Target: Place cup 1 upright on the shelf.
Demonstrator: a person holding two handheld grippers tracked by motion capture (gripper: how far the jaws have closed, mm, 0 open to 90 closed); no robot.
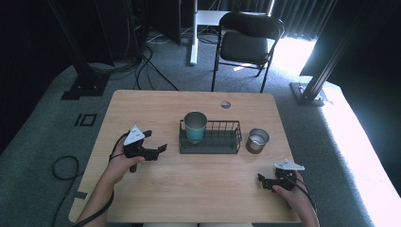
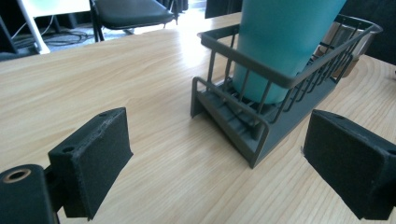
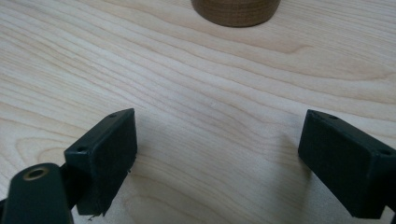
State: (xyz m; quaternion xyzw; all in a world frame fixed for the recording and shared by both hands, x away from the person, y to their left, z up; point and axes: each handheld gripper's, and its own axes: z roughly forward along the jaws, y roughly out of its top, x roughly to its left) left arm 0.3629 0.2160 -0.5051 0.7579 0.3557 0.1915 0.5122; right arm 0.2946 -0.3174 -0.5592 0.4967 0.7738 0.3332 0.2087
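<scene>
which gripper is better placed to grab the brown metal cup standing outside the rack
Right. The right gripper sits open on the brown metal cup's side of the table, facing it. The left gripper faces the teal cup in the dark wire rack.

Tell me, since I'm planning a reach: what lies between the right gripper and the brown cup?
Only bare table: the right gripper view shows plain wood between the open right gripper and the brown cup.

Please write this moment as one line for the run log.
left gripper: open, empty | right gripper: open, empty | teal cup: in rack | brown cup: on table
</scene>
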